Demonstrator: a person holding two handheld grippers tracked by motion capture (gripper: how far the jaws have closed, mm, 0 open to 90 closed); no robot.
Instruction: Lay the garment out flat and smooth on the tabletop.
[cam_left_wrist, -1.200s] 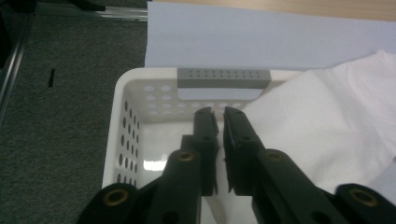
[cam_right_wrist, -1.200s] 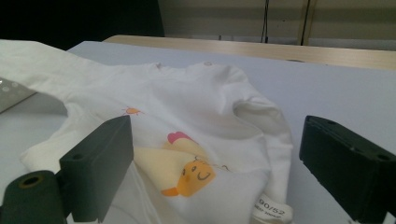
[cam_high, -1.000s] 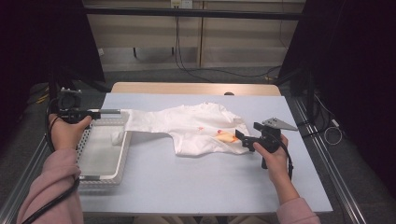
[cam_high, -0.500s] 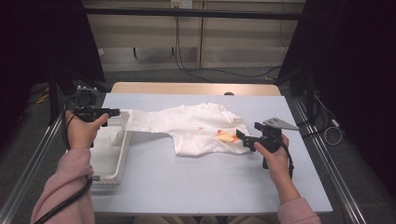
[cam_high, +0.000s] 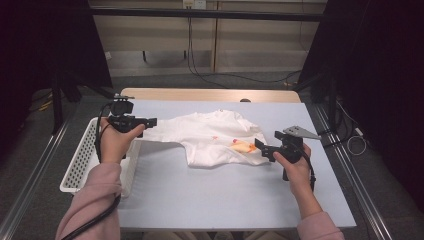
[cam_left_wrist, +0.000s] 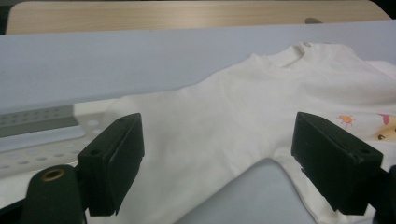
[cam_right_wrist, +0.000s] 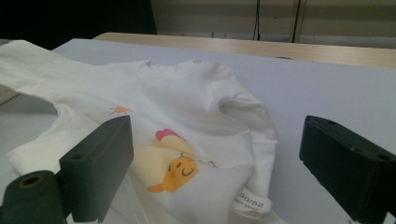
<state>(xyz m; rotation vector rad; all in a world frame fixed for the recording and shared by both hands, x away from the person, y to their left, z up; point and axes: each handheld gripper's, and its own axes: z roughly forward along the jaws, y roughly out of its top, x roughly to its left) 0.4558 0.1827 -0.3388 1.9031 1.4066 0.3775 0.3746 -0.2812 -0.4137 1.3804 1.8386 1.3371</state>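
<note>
We count one white baby shirt (cam_high: 210, 137) with a chick print, one white perforated basket (cam_high: 80, 160), and two handheld grippers.

Shirt lies spread on the blue table (cam_high: 220, 195); one sleeve reaches out over the basket rim. We judge the work to be folding or tidying the shirt, and it is barely begun: no fold visible on the body, though the sleeve on the far side from the basket looks bunched against it.

Left gripper (cam_high: 148, 121): jaws apart, nothing between them; in the left gripper view the outstretched sleeve (cam_left_wrist: 187, 121) lies just ahead of and below the gap.

Right gripper (cam_high: 260, 145): jaws apart, empty; the chick print (cam_right_wrist: 175, 170) and the hem with its size tag (cam_right_wrist: 252, 203) sit ahead of the gap, near the jaws.

Left to do, in our judgement: grasp sleeve and hem, then every fold.
</note>
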